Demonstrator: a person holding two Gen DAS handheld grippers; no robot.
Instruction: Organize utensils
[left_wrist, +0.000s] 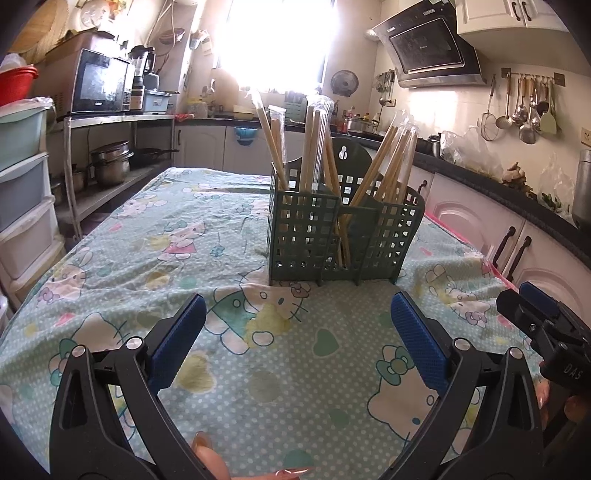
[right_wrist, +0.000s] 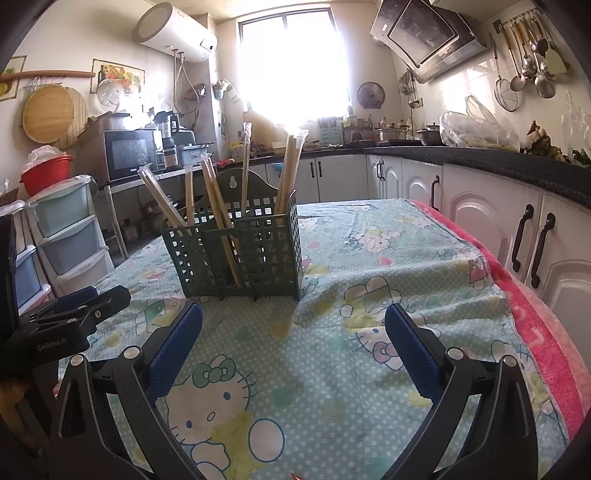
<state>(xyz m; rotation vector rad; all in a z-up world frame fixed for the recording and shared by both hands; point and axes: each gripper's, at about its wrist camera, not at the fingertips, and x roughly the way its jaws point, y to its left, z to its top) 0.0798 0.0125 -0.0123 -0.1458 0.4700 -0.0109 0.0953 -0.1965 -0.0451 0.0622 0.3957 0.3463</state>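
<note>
Grippers parted over the tablecloth, chopstick caddy ahead.

Left gripper (left_wrist: 298, 317) and right gripper (right_wrist: 293, 325) both hover with blue pads spread wide, gripping nothing, above the cartoon-cat tablecloth (left_wrist: 155, 236). Beyond them stands the green lattice utensil holder (left_wrist: 343, 236) upright on the cloth, its compartments filled with leaning wrapped chopsticks (left_wrist: 314, 147); how many it holds is hard to tell against the glare. Farther back, ladles (left_wrist: 524, 107) hang on the wall.

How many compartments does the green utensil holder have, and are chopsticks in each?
3. The holder has a left, a middle and a right compartment, each holding wrapped chopsticks; rear dividers may be hidden.
</note>
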